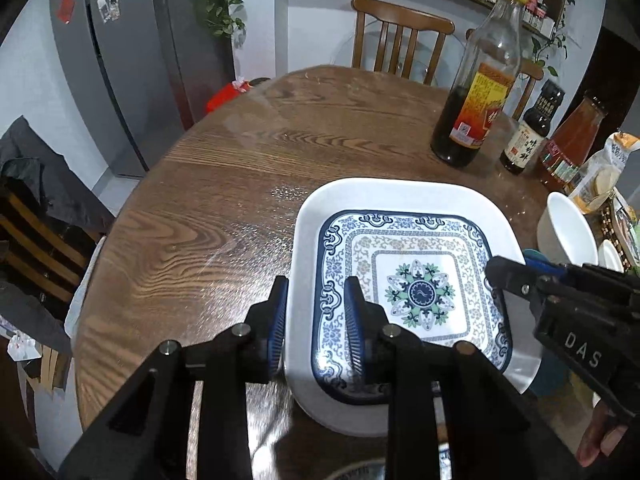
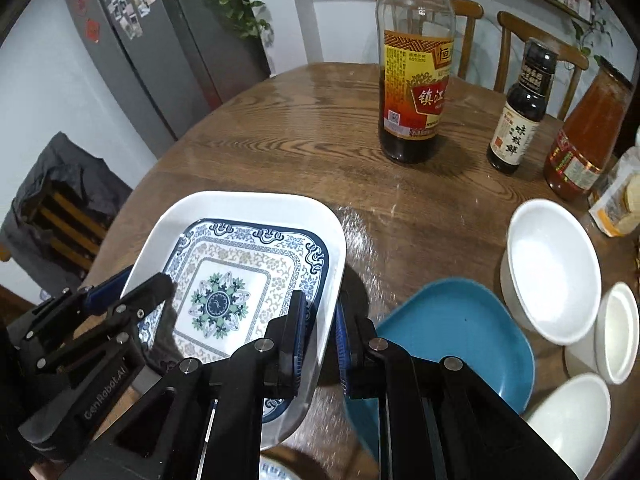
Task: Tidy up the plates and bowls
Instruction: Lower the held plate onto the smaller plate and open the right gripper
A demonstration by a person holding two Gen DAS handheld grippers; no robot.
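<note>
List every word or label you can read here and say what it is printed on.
"DAS": side of the right tool.
"GenRobot.AI": body of the left tool.
"镇江", with "恒" above: label of the tall vinegar bottle.
Small dark bottle: large characters, too blurred to read.
Red sauce jar: label unreadable.

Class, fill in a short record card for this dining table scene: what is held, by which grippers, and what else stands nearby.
held item: square patterned plate
left gripper: shut on the plate's left rim
right gripper: shut on the plate's right rim
beside the plate: blue plate, white bowl, two smaller white cups
behind: dark sauce bottle, small black bottle
surface: wooden table
</note>
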